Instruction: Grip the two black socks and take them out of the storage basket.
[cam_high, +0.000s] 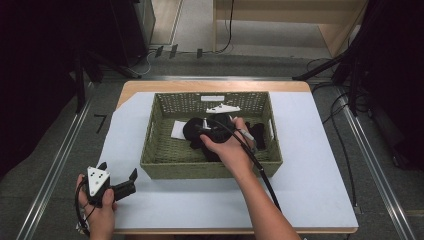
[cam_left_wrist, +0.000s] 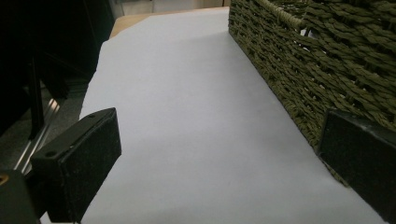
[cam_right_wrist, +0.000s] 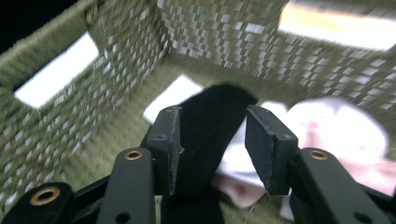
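The right gripper (cam_high: 216, 125) is down inside the green woven basket (cam_high: 165, 155), which stands on the white sheet (cam_high: 310, 165) that covers the counter (cam_high: 135, 87). In the right gripper view a strip of black cloth (cam_right_wrist: 205, 121) runs up between the two fingers (cam_right_wrist: 268, 144). It lies against the inner face of the left one, while a gap shows between it and the right one. The fingers stand partly apart, so the cloth sits between them without being pinched from both sides. That view is blurred, so finer contact cannot be told.

Under and beside the black cloth lies pale cloth (cam_right_wrist: 345, 135), white to pinkish, on the basket floor. A white patch (cam_right_wrist: 173, 95) lies flat just beyond it, toward the far wall. In the high view the black cloth (cam_high: 192, 132) is a dark heap at the middle of the basket, with a white card (cam_high: 178, 129) at its left edge and more dark cloth (cam_high: 260, 134) near the right wall. The right hand (cam_high: 227, 150) reaches over the near rim.

The left gripper (cam_high: 120, 176) rests low at the near left corner of the sheet, outside the basket and well apart from the cloth. Its fingers (cam_left_wrist: 77, 170) are wide apart with bare sheet between them, one tip just beside the basket's outer wall (cam_left_wrist: 299, 70)
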